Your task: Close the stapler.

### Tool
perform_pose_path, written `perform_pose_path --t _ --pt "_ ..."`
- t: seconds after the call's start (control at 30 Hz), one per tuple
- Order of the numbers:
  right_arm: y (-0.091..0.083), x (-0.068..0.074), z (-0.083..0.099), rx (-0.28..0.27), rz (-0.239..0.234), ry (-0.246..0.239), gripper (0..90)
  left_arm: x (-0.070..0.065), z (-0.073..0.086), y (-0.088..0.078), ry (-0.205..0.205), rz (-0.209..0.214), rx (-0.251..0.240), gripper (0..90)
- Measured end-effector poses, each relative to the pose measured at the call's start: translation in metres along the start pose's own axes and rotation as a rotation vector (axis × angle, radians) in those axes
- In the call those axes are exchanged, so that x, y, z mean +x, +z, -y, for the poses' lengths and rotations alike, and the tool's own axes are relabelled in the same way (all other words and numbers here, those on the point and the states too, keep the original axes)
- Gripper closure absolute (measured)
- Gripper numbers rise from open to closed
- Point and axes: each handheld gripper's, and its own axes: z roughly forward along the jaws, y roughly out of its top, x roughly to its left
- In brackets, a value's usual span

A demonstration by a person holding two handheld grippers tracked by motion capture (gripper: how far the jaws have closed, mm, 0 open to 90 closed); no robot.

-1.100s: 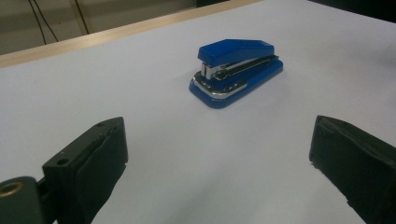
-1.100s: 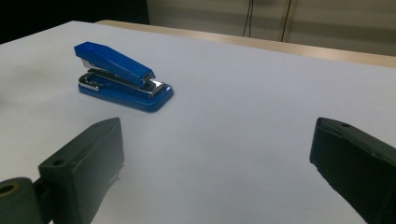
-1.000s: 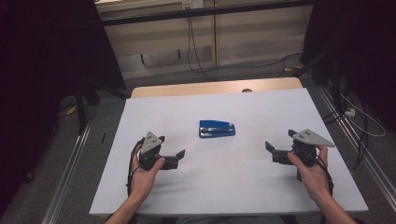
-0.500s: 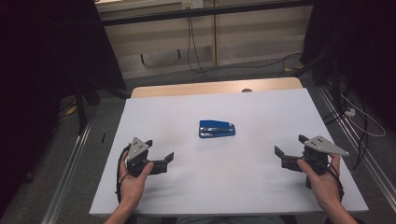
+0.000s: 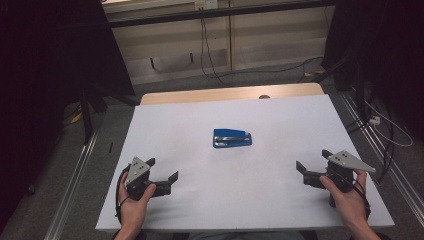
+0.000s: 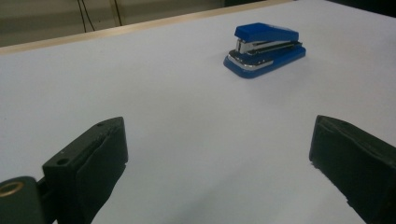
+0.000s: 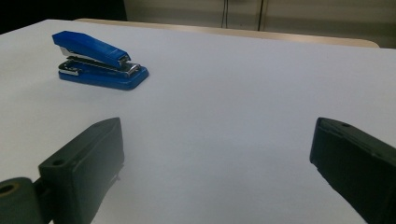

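Observation:
A blue stapler (image 5: 232, 138) lies flat near the middle of the white table sheet (image 5: 280, 120). My left gripper (image 5: 161, 173) is held low over the sheet's near left corner, open, nothing between its jaws. Over the near right part my right gripper (image 5: 314, 162) is open too and holds nothing. From the left gripper view the stapler (image 6: 264, 49) sits well ahead and to the right of the wide-apart jaws. The right gripper view has the stapler (image 7: 99, 60) far ahead at upper left, its metal mouth facing right.
A strip of the wooden tabletop (image 5: 230, 94) shows beyond the sheet's far edge. Cables (image 5: 210, 55) trail on the floor behind the table. A metal rail (image 5: 75, 175) runs along the left side, and a dark stand leg (image 5: 357, 95) rises at right.
Both hands have drawn back toward the table's near edge and spread outward, away from the stapler. Both grippers stayed open. The stapler has not moved.

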Motion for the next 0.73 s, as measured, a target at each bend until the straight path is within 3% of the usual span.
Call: perform_pose_path --t 0.13,0.23,0.33,0.73 --pt "0.0 -0.0003 0.0013 -0.017 0.011 0.006 2.9 0.002 -0.0002 -0.0011 -0.003 -0.021 -0.012 4.5" --pt "0.0012 0.0033 0.0015 -0.016 -0.005 0.022 2.9 0.0056 0.0006 -0.0003 -0.043 -0.029 -0.013 5.3" --pt "0.0024 0.0063 0.0008 -0.023 -0.005 -0.008 2.9 0.0058 0.0008 -0.0005 -0.037 -0.025 -0.014 5.3" --pt "0.0053 0.0064 0.0003 -0.028 -0.002 -0.011 2.5 0.0058 0.0014 0.0026 -0.032 -0.009 0.006 4.6"
